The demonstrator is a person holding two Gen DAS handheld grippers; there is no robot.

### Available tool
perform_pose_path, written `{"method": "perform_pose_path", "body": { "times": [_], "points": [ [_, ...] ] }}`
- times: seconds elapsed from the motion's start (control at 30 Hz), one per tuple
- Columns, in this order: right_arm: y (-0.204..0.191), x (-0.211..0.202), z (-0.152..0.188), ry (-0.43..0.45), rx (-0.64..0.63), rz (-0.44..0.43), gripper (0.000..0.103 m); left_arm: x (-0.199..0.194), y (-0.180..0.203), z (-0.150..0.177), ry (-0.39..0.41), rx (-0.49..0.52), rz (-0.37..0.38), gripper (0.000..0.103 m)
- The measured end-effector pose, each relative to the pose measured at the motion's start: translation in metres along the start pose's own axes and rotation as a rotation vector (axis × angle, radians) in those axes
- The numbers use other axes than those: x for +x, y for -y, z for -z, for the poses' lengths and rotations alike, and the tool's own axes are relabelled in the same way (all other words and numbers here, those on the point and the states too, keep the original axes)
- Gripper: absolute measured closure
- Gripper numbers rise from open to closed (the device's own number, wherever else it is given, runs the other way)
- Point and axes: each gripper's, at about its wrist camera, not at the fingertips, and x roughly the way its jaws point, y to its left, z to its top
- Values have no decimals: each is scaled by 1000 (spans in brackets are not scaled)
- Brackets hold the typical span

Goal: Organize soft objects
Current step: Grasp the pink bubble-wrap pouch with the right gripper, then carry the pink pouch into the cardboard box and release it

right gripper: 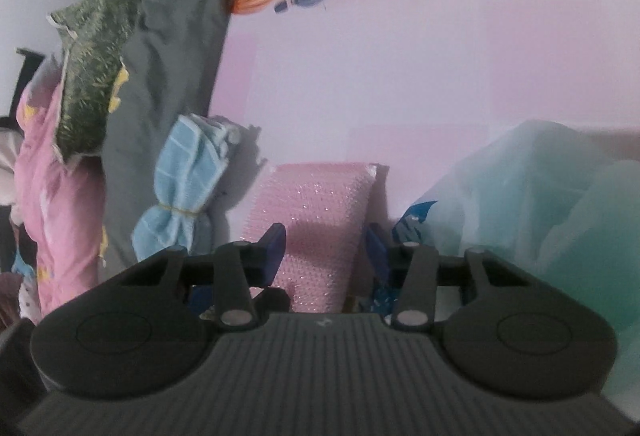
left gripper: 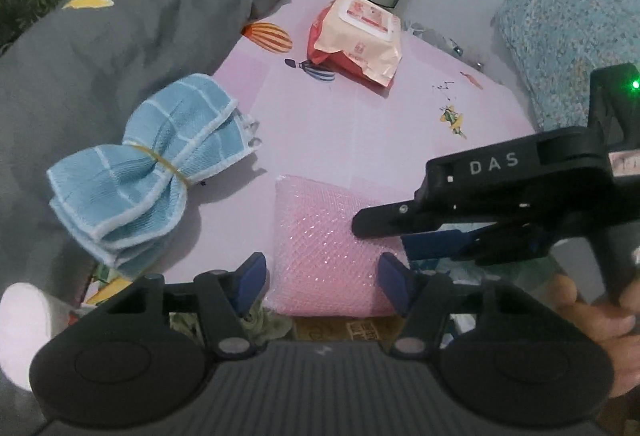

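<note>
Pink bedsheet [left gripper: 360, 124]; "DAS" tool [left gripper: 384, 232] (right)

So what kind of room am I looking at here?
Most likely a bedroom, seen from on top of a bed: a pink printed bedsheet, a rumpled grey duvet and a teal pillow leaning at the side.

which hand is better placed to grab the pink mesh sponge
Probably the left. The left gripper has its fingers on either side of the pink mesh sponge at its near edge. The right gripper also brackets it, but from one side.
</note>
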Motion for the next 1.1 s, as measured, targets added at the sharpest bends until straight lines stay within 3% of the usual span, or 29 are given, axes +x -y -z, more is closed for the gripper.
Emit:
{"method": "perform_pose_path", "body": {
  "times": [0.27, 0.67, 0.83, 1.1],
  "points": [
    [-6, -9, 2, 43, -17, -47, 69, -16, 10, -7, 35, 33, -6, 47],
    [-22, -102, 38, 207, -92, -192, 69, -109, 66, 12, 213, 156, 1, 47],
    [-6, -148, 66, 270, -87, -248, 69, -136, 105, 32, 264, 238, 3, 46],
    [57, -228, 117, 394, -11, -269, 69, -149, 176, 59, 267, 370, 127, 46]
  ]
}}
